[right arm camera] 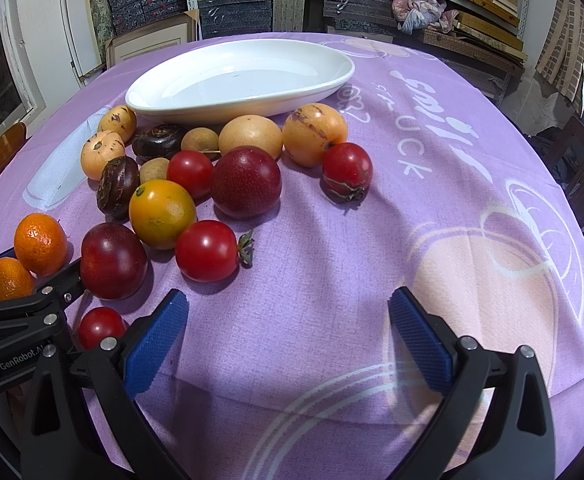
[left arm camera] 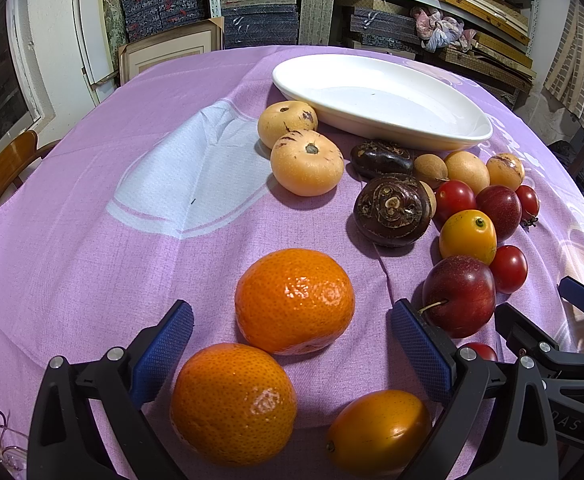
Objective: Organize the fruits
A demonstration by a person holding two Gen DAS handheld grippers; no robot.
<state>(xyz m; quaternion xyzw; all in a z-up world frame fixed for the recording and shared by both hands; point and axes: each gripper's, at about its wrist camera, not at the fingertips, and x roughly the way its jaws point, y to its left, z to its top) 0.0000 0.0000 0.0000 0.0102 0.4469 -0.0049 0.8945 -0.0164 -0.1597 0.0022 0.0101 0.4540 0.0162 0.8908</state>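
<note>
Two grippers hang over a tabletop (right arm camera: 431, 220) draped in purple cloth, and nothing has gone into the white oval dish (left arm camera: 379, 98) at the far edge, so the sorting looks barely begun. Largest of the fruit near the left gripper (left arm camera: 292, 344) are two mandarins: the farther mandarin (left arm camera: 293, 300) lies dead ahead, just beyond the blue pads and centred in the gap, while the nearer mandarin (left arm camera: 234, 402) sits low between the spread fingers, a little left of centre. Its jaws stand wide apart, holding nothing. A dark red plum (left arm camera: 459, 294) lies just outside the right-hand pad. The right gripper (right arm camera: 288, 336) is likewise spread and empty, with bare cloth ahead; the closest fruit to it, a red tomato (right arm camera: 208, 250), lies forward and to its left. By my reading the left gripper is much better placed: it needs only to close on a mandarin, then carry it forward and right to the dish.
</note>
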